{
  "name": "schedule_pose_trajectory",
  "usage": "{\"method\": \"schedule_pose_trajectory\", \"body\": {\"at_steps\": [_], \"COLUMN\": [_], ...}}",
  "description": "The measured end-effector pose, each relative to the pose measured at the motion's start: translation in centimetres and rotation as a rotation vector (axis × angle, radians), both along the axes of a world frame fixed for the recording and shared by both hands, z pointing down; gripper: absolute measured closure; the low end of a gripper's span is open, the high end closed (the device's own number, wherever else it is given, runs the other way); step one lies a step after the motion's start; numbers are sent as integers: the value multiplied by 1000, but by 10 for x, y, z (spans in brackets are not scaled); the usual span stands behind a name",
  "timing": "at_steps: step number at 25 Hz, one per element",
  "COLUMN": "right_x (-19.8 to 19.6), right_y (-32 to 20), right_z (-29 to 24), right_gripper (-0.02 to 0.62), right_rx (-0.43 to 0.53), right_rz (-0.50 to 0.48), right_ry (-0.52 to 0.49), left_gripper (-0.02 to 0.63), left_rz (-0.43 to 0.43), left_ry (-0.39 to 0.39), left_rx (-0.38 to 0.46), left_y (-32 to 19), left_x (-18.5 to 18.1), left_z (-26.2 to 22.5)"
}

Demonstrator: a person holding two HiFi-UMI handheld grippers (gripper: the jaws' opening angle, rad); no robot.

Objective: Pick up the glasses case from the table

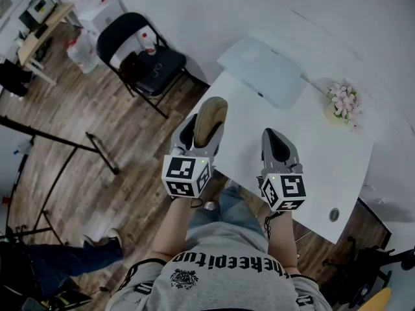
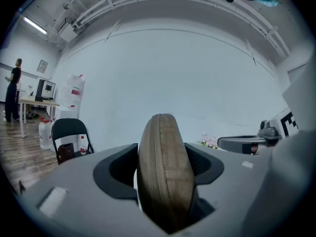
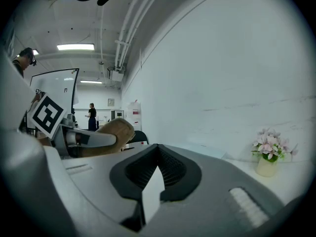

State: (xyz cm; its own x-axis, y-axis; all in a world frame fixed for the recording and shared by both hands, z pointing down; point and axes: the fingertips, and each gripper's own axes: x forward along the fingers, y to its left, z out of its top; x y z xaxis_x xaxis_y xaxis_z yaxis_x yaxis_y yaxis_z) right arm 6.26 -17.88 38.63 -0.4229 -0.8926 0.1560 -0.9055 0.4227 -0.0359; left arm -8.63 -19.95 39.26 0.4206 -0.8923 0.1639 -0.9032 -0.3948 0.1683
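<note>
Already lifted: tan, woven-fabric oval glasses case [image 2: 165, 169] clamped in left gripper [image 1: 206, 129].
Case stands on edge between the left jaws, its rounded end poking past the tips and a seam running round its rim, up over the white table's [image 1: 324, 157] near edge. Right gripper [image 3: 155, 177] jaws are together, nothing between them.

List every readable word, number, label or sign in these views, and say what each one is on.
Grey T-shirt: curved black lettering above an emblem, warped and cut off; not reliably readable.
Left gripper and right gripper cubes: black-and-white square patterns, no letters.
White container with a red label: too small to read.
Framed sign on the far wall: too small to read.
</note>
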Motion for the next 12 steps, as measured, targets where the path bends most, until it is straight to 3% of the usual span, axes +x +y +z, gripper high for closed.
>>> {"method": "schedule_pose_trajectory", "body": {"at_steps": [12], "right_x": [-20], "right_y": [31], "right_z": [-21], "right_gripper": [592], "right_rx": [60], "right_rz": [14], "right_ry": [9], "left_gripper": [305], "left_rz": [0], "left_ry": [36], "left_rx": [75], "left_y": [30], "left_x": [-24], "left_z": [-21]}}
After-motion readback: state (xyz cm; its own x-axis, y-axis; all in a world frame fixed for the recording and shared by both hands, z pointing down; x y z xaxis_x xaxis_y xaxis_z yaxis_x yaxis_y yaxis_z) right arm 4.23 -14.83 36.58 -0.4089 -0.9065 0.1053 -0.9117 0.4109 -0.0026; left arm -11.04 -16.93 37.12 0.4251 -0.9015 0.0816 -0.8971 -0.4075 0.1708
